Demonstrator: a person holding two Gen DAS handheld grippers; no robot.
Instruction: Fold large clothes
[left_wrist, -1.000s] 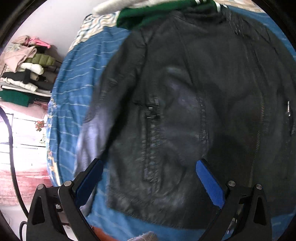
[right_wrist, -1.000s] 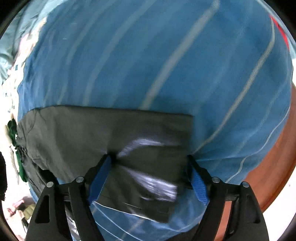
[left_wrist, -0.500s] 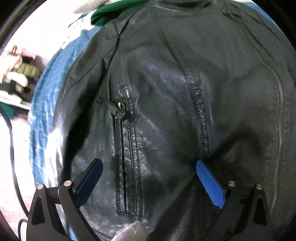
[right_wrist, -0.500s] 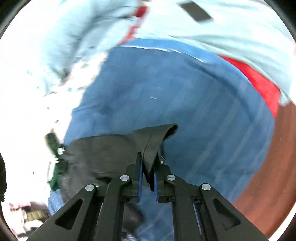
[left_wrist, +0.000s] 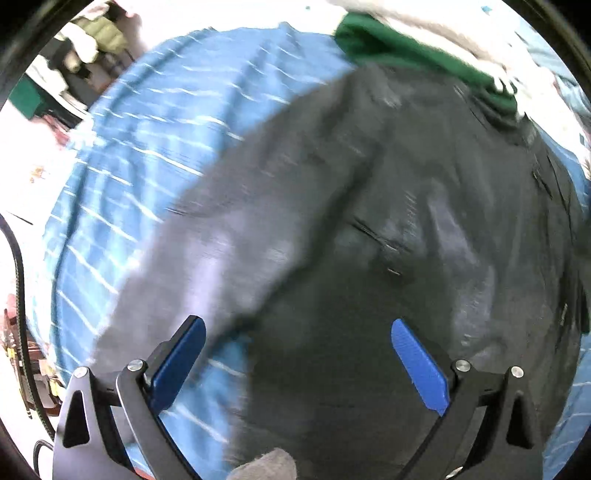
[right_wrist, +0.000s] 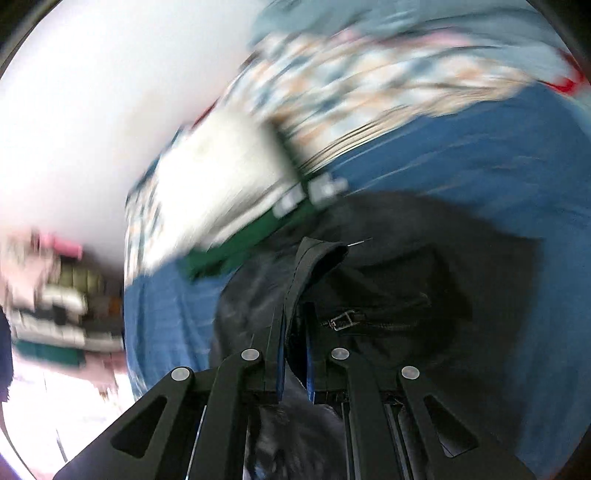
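Black leather jacket is spread on a blue striped sheet, front up w/ a zipped pocket seen mid-frame in the left wrist view; much of that view is blurred. L gripper is held above it pointing steeply down, jaws wide apart w/ nothing pressed between the blue pads; the jacket's lower body lies under and between the jaws, and one sleeve is seen running down toward the left pad, w/ a strip of sheet showing beside it. Whether the pads touch the leather cannot be told. A green garment lies at the jacket's collar end, touching or just overlapping it. In the right wrist view, the R gripper is clamped narrowly on a fold of the jacket: the pinched edge is seen rising between the pads to a peak just beyond the tips, and a zip pull hangs just to the right of the jaws. The rest of the jacket is draped below and right of the grip over the sheet. A patterned cover is seen farther back, blurred. A pile of folded clothes is seen at left, well apart.
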